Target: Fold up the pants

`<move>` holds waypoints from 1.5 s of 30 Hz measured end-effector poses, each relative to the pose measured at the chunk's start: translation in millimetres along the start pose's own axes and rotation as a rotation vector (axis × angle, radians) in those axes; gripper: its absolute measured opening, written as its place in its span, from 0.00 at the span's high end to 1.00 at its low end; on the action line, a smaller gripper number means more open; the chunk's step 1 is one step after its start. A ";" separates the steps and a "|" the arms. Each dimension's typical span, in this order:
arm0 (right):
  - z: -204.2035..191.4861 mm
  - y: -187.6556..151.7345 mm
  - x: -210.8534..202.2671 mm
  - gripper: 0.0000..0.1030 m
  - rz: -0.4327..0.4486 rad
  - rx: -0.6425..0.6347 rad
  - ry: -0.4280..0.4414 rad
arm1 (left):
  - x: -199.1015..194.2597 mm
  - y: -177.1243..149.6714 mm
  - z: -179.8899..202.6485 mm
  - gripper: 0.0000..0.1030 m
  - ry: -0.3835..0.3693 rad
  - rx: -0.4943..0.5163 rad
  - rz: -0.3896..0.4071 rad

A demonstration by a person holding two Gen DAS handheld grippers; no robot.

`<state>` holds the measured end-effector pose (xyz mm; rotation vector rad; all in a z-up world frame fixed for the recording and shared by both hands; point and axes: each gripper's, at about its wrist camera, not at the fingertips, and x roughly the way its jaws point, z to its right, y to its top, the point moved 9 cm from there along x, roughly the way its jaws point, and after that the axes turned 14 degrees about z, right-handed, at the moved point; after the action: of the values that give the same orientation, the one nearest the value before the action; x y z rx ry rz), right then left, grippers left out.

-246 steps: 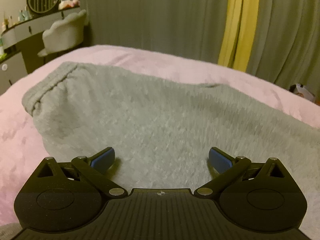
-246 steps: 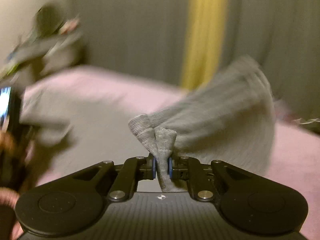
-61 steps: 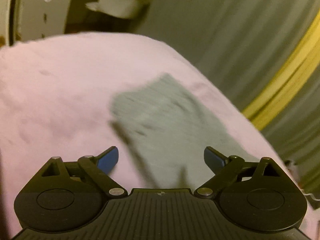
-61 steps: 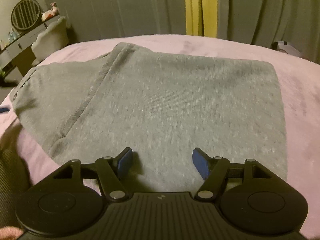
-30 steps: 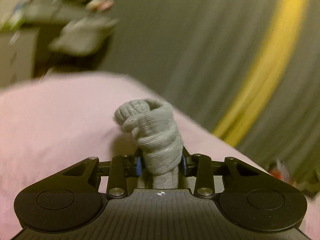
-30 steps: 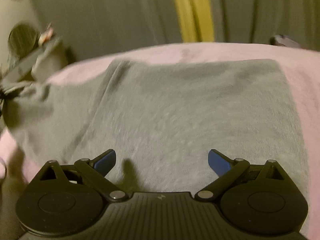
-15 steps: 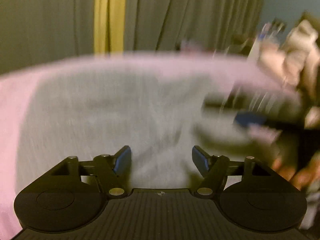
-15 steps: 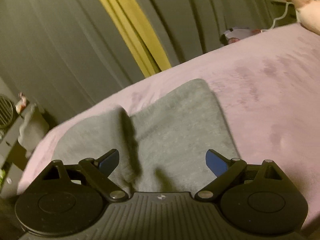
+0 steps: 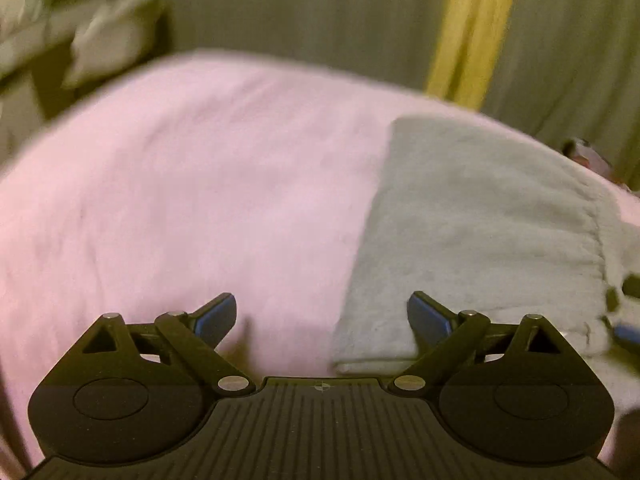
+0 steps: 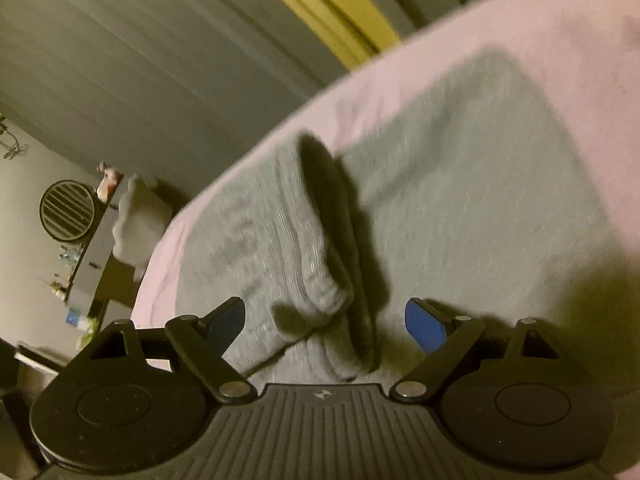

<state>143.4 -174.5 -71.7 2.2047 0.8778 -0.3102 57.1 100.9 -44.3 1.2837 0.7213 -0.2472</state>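
- Grey pants (image 10: 460,184) lie on the pink bedspread (image 9: 208,184), already doubled into a compact block; in the left wrist view they fill the right half of the frame, with a straight folded edge running down the centre.
- Left gripper (image 9: 322,318): jaws have just been opening and now stand spread wide. Nothing between the pads, bedspread and the block's near corner below.
- Right gripper (image 10: 325,322): jaws spread but have just been narrowing a little. A ribbed band (waistband or cuffs, can't tell) (image 10: 316,280) sits bunched between them; pads not pressing it.
- Progress, my read: main folds done, top layer just laid over.
- Left to do: flatten that raised bunched edge at lower centre of the right wrist view, maybe square up the block.
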 end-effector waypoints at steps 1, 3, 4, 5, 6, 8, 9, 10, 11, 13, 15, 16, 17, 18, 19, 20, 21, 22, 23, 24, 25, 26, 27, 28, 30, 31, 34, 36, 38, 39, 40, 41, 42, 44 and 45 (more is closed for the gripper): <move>0.8 -3.3 5.5 0.17 -0.020 0.025 0.004 | 4.8 -1.4 -4.0 0.08 -0.028 -0.066 -0.023; -1.0 -7.9 12.7 0.20 -0.036 0.015 -0.007 | 8.5 1.7 -12.7 0.08 -0.048 -0.143 -0.017; -2.5 -8.1 14.6 0.20 -0.031 0.002 -0.015 | 10.3 0.6 -11.0 0.08 -0.044 -0.145 -0.022; -3.1 -7.8 16.9 0.20 -0.029 0.011 -0.013 | 8.2 -3.4 -8.1 0.08 -0.050 -0.138 -0.025; -2.1 -7.3 19.7 0.20 -0.029 0.035 -0.013 | 13.4 -0.8 0.5 0.08 -0.062 -0.128 -0.024; 1.7 -5.4 24.1 0.20 -0.023 0.094 -0.007 | 16.6 -0.6 6.4 0.08 -0.099 -0.100 -0.036; 2.4 -5.0 26.9 0.19 -0.028 0.118 0.001 | 15.9 -1.6 10.1 0.08 -0.138 -0.087 -0.059; 1.6 -5.0 28.7 0.17 -0.044 0.138 0.020 | 7.2 -5.4 19.5 0.08 -0.186 -0.076 -0.087; -0.5 -6.0 31.0 0.15 -0.064 0.150 0.039 | 2.2 -7.6 22.3 0.08 -0.234 -0.064 -0.099; -4.4 -6.9 33.3 0.08 -0.085 0.148 0.060 | -6.8 -14.3 33.7 0.08 -0.278 0.040 -0.118; -5.6 -7.6 35.4 0.05 -0.096 0.158 0.076 | -2.9 -21.5 35.8 0.08 -0.221 0.122 -0.136; -6.1 -7.5 38.3 0.04 -0.099 0.169 0.081 | 1.4 -23.9 35.6 0.09 -0.200 0.129 -0.158; -6.7 -7.6 40.1 0.04 -0.102 0.172 0.080 | 9.2 -25.5 36.4 0.11 -0.183 0.127 -0.175; -8.1 -8.3 43.0 0.04 -0.108 0.169 0.077 | 15.5 -26.2 35.7 0.13 -0.163 0.125 -0.189; -10.4 -9.2 45.6 0.04 -0.111 0.160 0.077 | 21.2 -26.5 35.4 0.15 -0.152 0.118 -0.202; -12.2 -10.1 47.7 0.04 -0.111 0.149 0.076 | 24.8 -25.2 36.1 0.15 -0.145 0.113 -0.203; -14.8 -11.2 48.7 0.04 -0.105 0.134 0.077 | 28.9 -24.2 36.5 0.17 -0.137 0.117 -0.198; -17.6 -11.5 50.3 0.14 -0.100 0.118 0.084 | 31.3 -22.8 38.8 0.19 -0.130 0.133 -0.187; -18.9 -12.6 50.9 0.24 -0.091 0.098 0.078 | 29.8 -23.1 41.5 0.26 -0.135 0.153 -0.177; -17.1 -13.9 51.5 0.47 -0.087 0.084 0.058 | 27.3 -23.3 46.0 0.37 -0.160 0.173 -0.170; -14.7 -15.6 52.0 0.49 -0.091 0.092 0.058 | 22.9 -25.2 44.9 0.39 -0.182 0.179 -0.172; -13.0 -15.7 50.8 0.50 -0.089 0.118 0.071 | 22.0 -25.2 44.3 0.40 -0.189 0.174 -0.172; -13.3 -14.1 50.6 0.50 -0.087 0.130 0.079 | 20.9 -25.5 43.0 0.40 -0.194 0.163 -0.177; -14.7 -13.7 49.0 0.49 -0.090 0.130 0.085 | 21.4 -25.9 41.5 0.40 -0.203 0.143 -0.184; -14.7 -13.9 51.8 0.38 -0.104 0.143 0.079 | 29.1 -26.9 38.1 0.38 -0.215 0.105 -0.201; -14.4 -14.0 55.1 0.29 -0.111 0.159 0.083 | 34.0 -27.3 37.8 0.38 -0.220 0.091 -0.207; -19.5 -10.6 61.5 0.11 -0.103 0.212 0.113 | 38.8 -28.1 36.4 0.36 -0.231 0.063 -0.215; -23.0 -9.1 67.7 0.10 -0.099 0.213 0.112 | 40.2 -28.3 36.3 0.36 -0.238 0.055 -0.217; -28.5 -9.2 71.9 0.23 -0.082 0.187 0.094 | 40.8 -27.8 35.7 0.36 -0.242 0.043 -0.216; -29.8 -10.2 72.4 0.58 -0.073 0.158 0.072 | 41.1 -27.4 34.7 0.35 -0.247 0.030 -0.215; -32.2 -10.3 72.5 0.61 -0.073 0.128 0.065 | 40.8 -27.2 34.2 0.35 -0.251 0.020 -0.211; -33.2 -8.9 70.2 0.62 -0.073 0.140 0.076 | 38.7 -26.6 34.1 0.35 -0.263 0.011 -0.205; -35.4 -6.8 66.6 0.64 -0.067 0.154 0.084 | 36.4 -25.5 35.4 0.35 -0.285 0.003 -0.194; -48.0 0.2 57.5 0.65 -0.044 0.142 0.112 | 37.1 -23.7 38.7 0.32 -0.308 0.010 -0.180; -56.5 4.3 53.1 0.66 -0.031 0.136 0.131 | 36.4 -24.1 40.9 0.29 -0.312 0.023 -0.180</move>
<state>183.0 -110.2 -53.8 2.3607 0.9882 -0.2493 85.8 63.8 -81.3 1.1685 0.5660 -0.5904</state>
